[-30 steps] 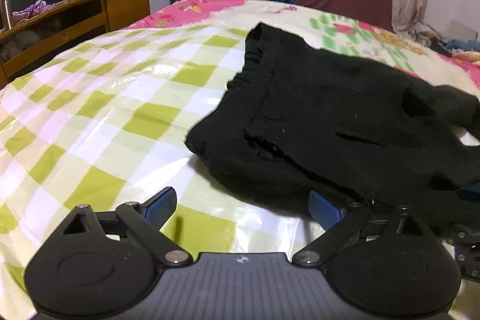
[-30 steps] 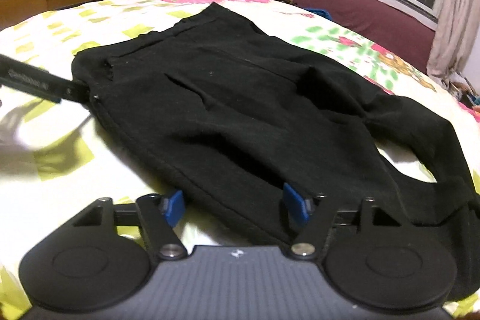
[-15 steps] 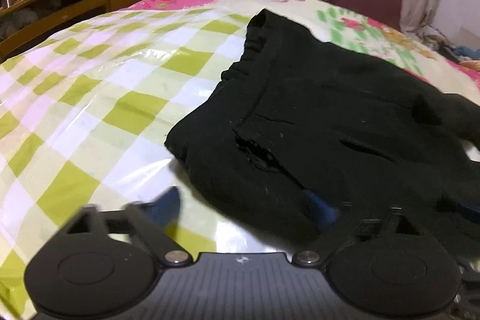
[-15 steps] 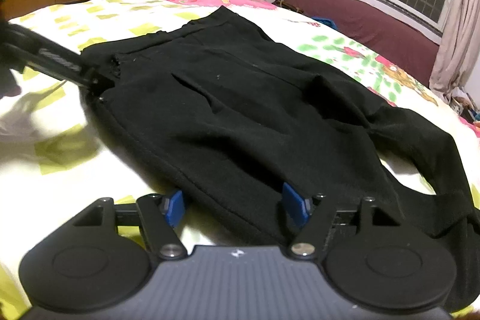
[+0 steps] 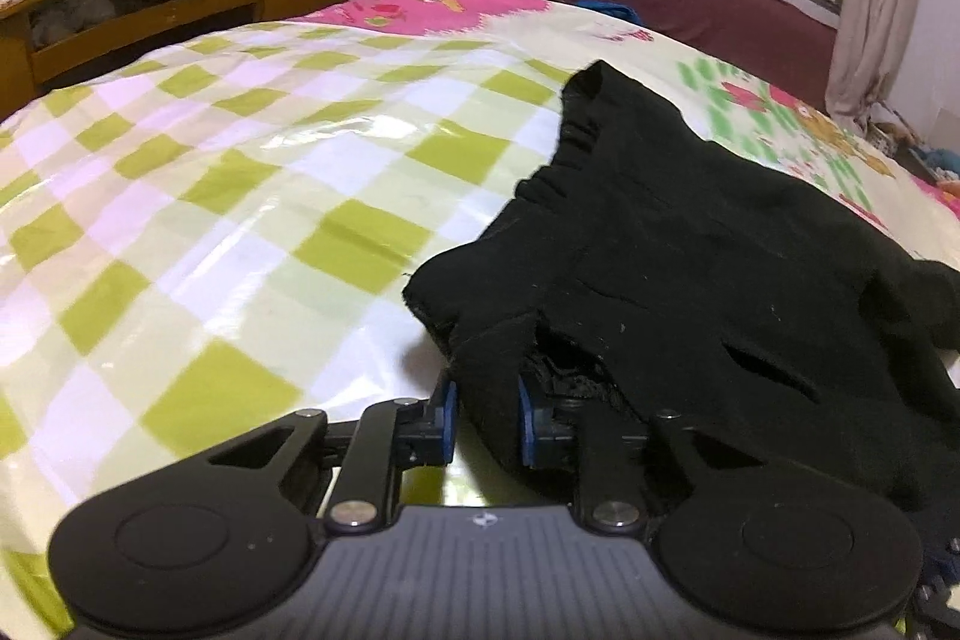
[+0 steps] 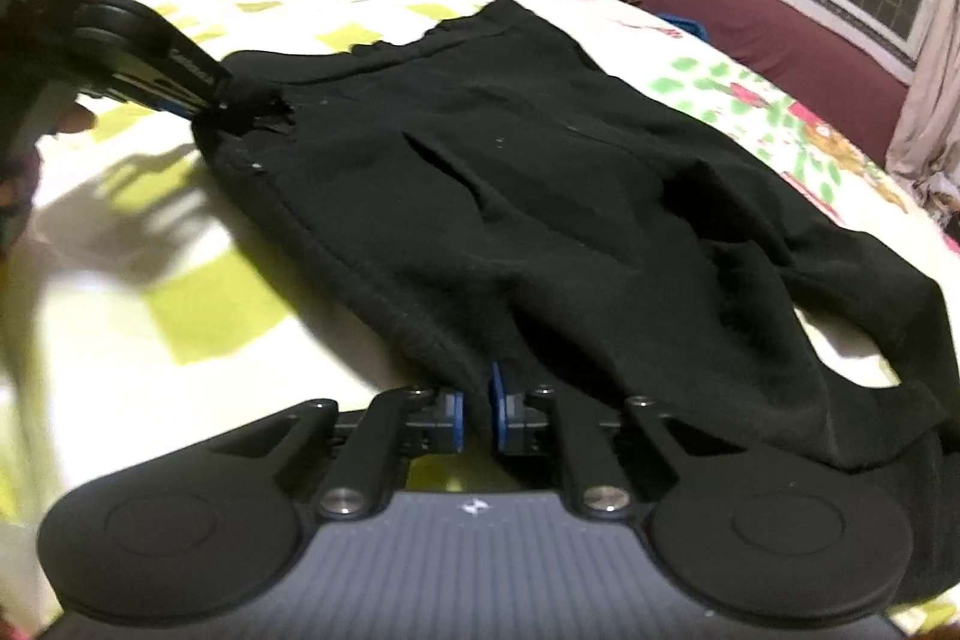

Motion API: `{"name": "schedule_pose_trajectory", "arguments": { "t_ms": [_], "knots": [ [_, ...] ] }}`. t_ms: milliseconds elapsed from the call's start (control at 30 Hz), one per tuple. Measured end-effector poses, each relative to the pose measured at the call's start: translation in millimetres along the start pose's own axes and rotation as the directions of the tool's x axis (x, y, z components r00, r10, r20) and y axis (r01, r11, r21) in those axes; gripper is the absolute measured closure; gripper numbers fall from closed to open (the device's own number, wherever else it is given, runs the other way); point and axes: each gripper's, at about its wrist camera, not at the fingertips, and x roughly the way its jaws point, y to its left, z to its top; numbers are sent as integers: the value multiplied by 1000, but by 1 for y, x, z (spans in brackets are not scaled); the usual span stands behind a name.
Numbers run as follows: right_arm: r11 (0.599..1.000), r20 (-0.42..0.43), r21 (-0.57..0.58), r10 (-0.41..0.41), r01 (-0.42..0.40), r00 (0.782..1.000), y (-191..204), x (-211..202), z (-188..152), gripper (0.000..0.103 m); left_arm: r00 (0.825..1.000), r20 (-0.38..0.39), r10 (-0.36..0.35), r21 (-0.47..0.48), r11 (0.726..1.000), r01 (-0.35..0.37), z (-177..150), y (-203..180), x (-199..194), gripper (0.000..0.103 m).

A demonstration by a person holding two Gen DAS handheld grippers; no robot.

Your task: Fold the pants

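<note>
pants (image 5: pixel 708 244) stretch ahead and rightward of both fingers, left gripper (image 5: pixel 485 421) and right gripper (image 6: pixel 476 415) closing on their near edge, cloth between each.

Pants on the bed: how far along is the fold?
Done: the black pants lie spread on the checked bedcover. In hand: the left gripper and right gripper are closing their jaws on fabric along the near edge. Left: no fold shows yet; lifting and folding over remain.

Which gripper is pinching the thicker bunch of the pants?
The left gripper: its closing jaws hold a fat fold of the black pants. The right gripper nips only a thin edge.
</note>
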Motion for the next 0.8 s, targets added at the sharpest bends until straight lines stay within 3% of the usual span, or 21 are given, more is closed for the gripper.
{"name": "schedule_pose_trajectory", "arguments": {
  "t_ms": [233,300,400,467,567,633,700,800],
  "knots": [
    [989,-30,-7,149,-149,988,43,-9,-1,88,994,-5,110,42,993,-110,-11,35,-25,66],
    [987,-26,39,159,-158,987,40,-10,2,85,993,-4,121,44,992,-121,-14,38,-30,63],
    [964,7,193,187,-185,982,5,-26,-2,75,990,29,140,69,988,-141,-17,32,-43,60],
    [951,39,269,146,-151,988,-24,-43,-14,67,986,58,156,107,981,-162,-19,24,-52,60],
    [924,40,382,-23,6,999,-84,-66,-44,65,983,90,159,144,975,-171,-23,13,-68,60],
    [864,-6,484,-151,135,989,-135,-76,-71,64,983,113,147,167,972,-164,-25,3,-79,60],
    [739,-90,624,-254,254,963,-193,-84,-104,63,983,130,127,205,967,-152,-28,-12,-88,59],
    [537,-148,784,-325,311,934,-262,-91,-142,61,989,135,54,288,953,-92,-34,-52,-96,57]
  ]
}}
